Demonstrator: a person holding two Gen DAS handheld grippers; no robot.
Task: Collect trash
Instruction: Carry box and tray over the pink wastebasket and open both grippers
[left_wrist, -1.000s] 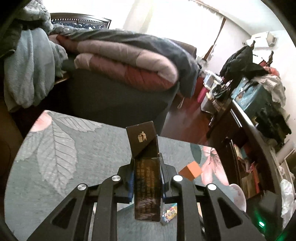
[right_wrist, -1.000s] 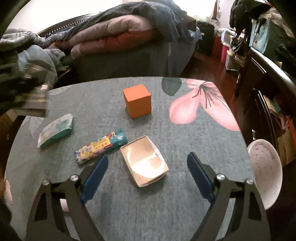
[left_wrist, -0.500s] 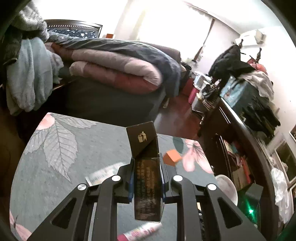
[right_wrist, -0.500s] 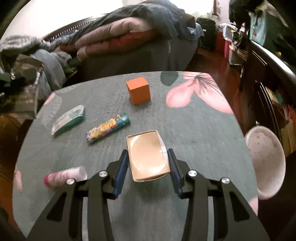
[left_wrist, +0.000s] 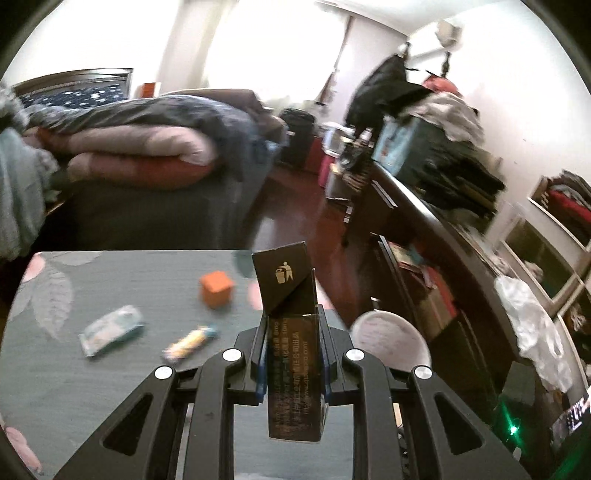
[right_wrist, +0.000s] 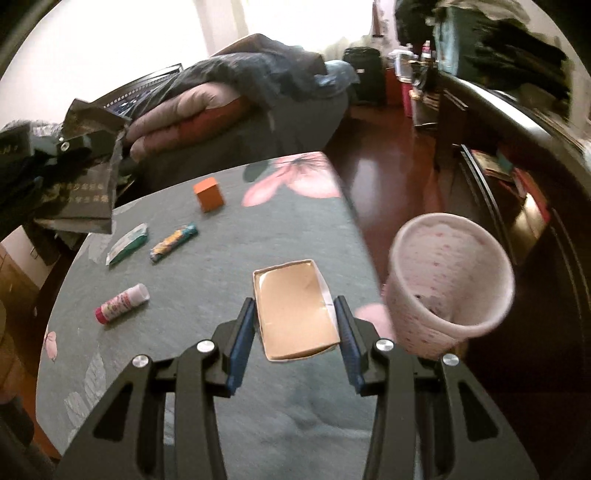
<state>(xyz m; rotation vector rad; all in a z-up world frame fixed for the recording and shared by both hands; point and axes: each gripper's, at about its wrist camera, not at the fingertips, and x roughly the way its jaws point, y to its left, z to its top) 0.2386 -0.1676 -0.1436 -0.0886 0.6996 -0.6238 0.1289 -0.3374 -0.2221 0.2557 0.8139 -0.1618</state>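
My left gripper (left_wrist: 291, 354) is shut on a black carton (left_wrist: 293, 369) with an open flap, held above the table; it also shows in the right wrist view (right_wrist: 79, 192). My right gripper (right_wrist: 297, 332) is shut on a shallow tan paper tray (right_wrist: 295, 314), lifted above the grey floral table (right_wrist: 229, 236). A pink-dotted white bin (right_wrist: 447, 280) stands off the table's right edge, just right of the tray; it also shows in the left wrist view (left_wrist: 388, 336).
On the table lie an orange cube (right_wrist: 208, 194), a teal wipes packet (right_wrist: 127, 243), a colourful candy wrapper (right_wrist: 173, 242) and a pink-white tube (right_wrist: 122, 302). A bed with folded quilts (right_wrist: 221, 107) is behind; a dark desk (right_wrist: 517, 155) is at right.
My right gripper closed on the tan tray and lifted it toward the bin at right. My left gripper, still holding the carton, rose and swung right, bringing the bin into view.
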